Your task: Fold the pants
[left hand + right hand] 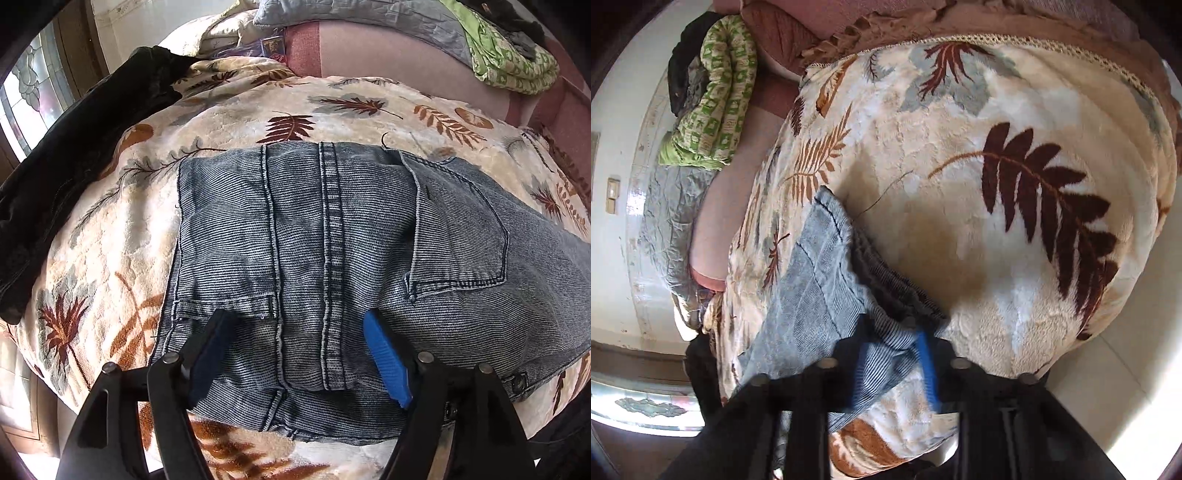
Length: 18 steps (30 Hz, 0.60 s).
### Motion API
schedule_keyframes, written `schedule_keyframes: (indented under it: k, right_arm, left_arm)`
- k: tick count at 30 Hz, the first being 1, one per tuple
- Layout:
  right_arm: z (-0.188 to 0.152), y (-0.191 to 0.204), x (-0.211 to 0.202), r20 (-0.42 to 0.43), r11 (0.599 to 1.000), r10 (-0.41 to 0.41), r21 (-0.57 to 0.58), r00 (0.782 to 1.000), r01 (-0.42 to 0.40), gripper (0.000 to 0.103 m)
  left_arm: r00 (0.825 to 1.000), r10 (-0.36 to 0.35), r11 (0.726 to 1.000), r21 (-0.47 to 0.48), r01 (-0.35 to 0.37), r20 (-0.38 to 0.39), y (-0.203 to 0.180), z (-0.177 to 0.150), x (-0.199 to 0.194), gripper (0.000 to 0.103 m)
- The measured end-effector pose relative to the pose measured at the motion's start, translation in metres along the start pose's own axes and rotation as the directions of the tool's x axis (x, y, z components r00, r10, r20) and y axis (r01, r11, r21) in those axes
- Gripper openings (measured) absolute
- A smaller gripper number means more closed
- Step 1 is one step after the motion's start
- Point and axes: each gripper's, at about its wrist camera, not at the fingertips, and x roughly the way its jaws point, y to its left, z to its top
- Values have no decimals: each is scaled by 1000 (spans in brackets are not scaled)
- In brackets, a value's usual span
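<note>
The blue denim pants (pixel 332 251) lie folded on a cream blanket with leaf prints (pixel 332 107). In the left wrist view my left gripper (pixel 295 321) is open, its blue pads spread over the waistband end of the pants, just above the cloth. In the right wrist view my right gripper (pixel 894 332) is shut on the pants (pixel 827 266), pinching a bunched edge of denim between its blue pads (pixel 929 365). The rest of the pants runs off to the left there.
A black garment (pixel 74 166) lies at the blanket's left edge. A green patterned cloth (pixel 513 62) and a grey quilt (pixel 369 18) lie on the pink sofa back (pixel 388 55). Pale floor (pixel 1108 387) shows right of the blanket (pixel 997 221).
</note>
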Motion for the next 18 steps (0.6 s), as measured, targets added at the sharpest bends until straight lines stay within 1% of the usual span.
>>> schedule_keyframes:
  k: [1,2,4,5,6,7,8,9,11,13,14,15,16,17,18]
  right_arm:
    - [-1,3,-7,17,999,-17,-41,1000,18,11]
    - [-2,11,-15,54,994,-43,-100,998,48,11]
    - [-6,27,-20,103,966,-116,-220,988,136,10]
    - [-7,28,-13,99,950,-160,-254,982,181,10]
    - [-7,26,2,66,933,-215,-282,974,225,11]
    - [-7,21,12,41,918,-251,-306,967,251,13]
    - [-5,21,7,54,924,-238,-296,970,243,16]
    - [-4,24,-1,62,923,-238,-297,969,246,25]
    - [-2,32,-16,81,919,-239,-303,968,253,32]
    - [-5,46,-36,148,916,-215,-313,965,252,32]
    - [-7,54,-43,169,915,-188,-329,968,235,32]
    - [-10,62,-46,166,916,-153,-345,974,202,33]
    - [-13,70,-45,142,920,-105,-363,984,151,35]
    - [-16,80,-39,104,919,-68,-381,992,103,43]
    - [-19,87,-27,62,914,-61,-398,996,81,53]
  left_arm:
    - [1000,-1,1000,2,1,-1,0,0,0,76]
    - [1000,-1,1000,4,1,-2,1,0,0,77]
    - [1000,1,1000,8,-1,-6,0,0,1,77]
    - [1000,4,1000,8,-4,-10,0,1,1,77]
    - [1000,7,1000,8,-7,-15,0,2,1,77]
    - [1000,9,1000,9,-9,-21,-1,3,1,77]
    - [1000,10,1000,11,-10,-26,0,3,0,77]
    - [999,10,1000,10,-10,-33,0,4,-2,77]
    - [1000,15,1000,-7,-15,-26,3,8,-10,77]
    - [1000,-3,1000,-31,4,22,5,14,-25,77]
    - [999,-22,999,-34,24,45,3,17,-33,77]
    - [997,-44,998,-33,47,69,-1,21,-41,77]
    - [994,-66,997,-25,68,92,-5,24,-46,77]
    - [991,-81,997,-13,83,105,-11,28,-50,77]
    - [990,-87,996,4,87,110,-17,30,-50,77]
